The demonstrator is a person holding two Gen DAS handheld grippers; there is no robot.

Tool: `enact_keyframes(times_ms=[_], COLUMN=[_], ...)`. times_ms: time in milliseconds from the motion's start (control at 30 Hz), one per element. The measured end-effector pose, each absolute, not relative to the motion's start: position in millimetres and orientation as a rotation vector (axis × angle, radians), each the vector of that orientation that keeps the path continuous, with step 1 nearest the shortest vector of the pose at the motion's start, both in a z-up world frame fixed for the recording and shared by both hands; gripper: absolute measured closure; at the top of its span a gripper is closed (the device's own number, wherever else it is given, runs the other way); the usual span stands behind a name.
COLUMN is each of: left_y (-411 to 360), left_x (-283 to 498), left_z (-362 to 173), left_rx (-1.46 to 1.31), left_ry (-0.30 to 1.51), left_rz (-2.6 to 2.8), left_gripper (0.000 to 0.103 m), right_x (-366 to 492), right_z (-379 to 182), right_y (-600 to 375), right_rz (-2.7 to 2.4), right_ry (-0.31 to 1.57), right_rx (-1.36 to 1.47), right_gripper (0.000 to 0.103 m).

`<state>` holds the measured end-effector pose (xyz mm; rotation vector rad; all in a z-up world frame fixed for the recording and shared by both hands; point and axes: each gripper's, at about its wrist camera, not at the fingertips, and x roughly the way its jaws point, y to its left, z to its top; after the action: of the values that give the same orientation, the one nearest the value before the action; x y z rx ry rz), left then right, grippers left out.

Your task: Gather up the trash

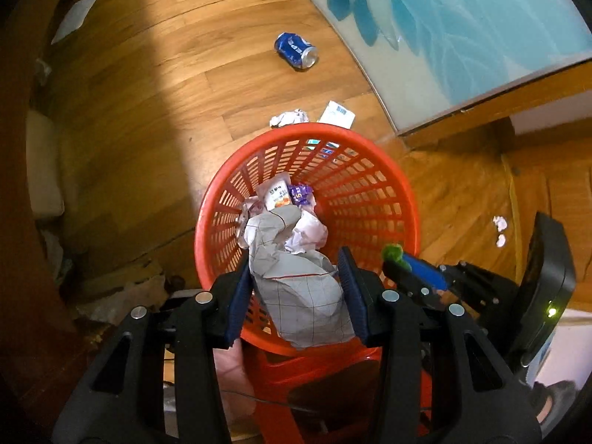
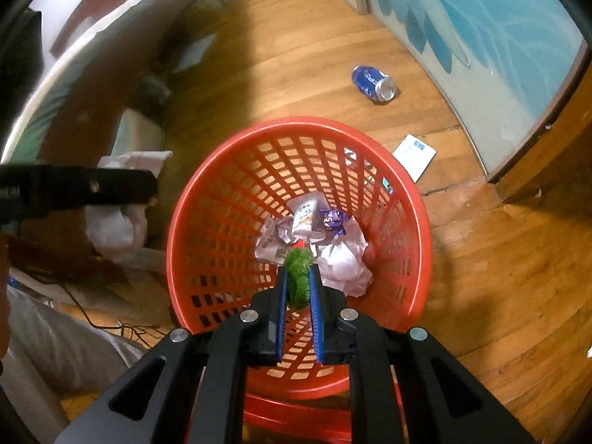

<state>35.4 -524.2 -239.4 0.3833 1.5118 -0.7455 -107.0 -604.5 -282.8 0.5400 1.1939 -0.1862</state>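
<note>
A red slatted basket stands on the wood floor with crumpled paper and wrappers inside. My left gripper is shut on a big crumpled sheet of grid paper and holds it over the basket's near rim. My right gripper is shut on a fuzzy green scrap above the basket's inside; it also shows in the left wrist view. A blue crushed can, a white paper ball and a white card lie on the floor beyond the basket.
A blue-patterned glass panel and a wood frame run along the right. Small white scraps lie on the floor at right. A bed, bags and cables crowd the left. A red stool sits under the basket.
</note>
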Motion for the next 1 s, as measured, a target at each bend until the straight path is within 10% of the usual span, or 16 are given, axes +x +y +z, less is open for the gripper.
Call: enact_keyframes(times_ms=[167,333,1000], left_y=[-531.2,-532.4,-490.2], left_x=[32.7,28.5,67.9], left_z=[-232.6,-229.3,-135.8], left_rx=[0.432,0.48,0.238], left_ry=[1.468,1.429,1.208], left_rz=[-0.746,-0.747,-0.653], left_gripper=[0.051,0.031,0.031], right_x=[-98.7,-97.1,-64.3], right_z=[-281.4,-270.7,-181.1], right_y=[-605.6,-606.0,-592.8], right_rz=[-0.173,-0.209,-0.176], right_ry=[1.187,1.161,1.046], right_rx=[0.56,0.555,0.506], right_gripper=[0.085,0.043,0.045])
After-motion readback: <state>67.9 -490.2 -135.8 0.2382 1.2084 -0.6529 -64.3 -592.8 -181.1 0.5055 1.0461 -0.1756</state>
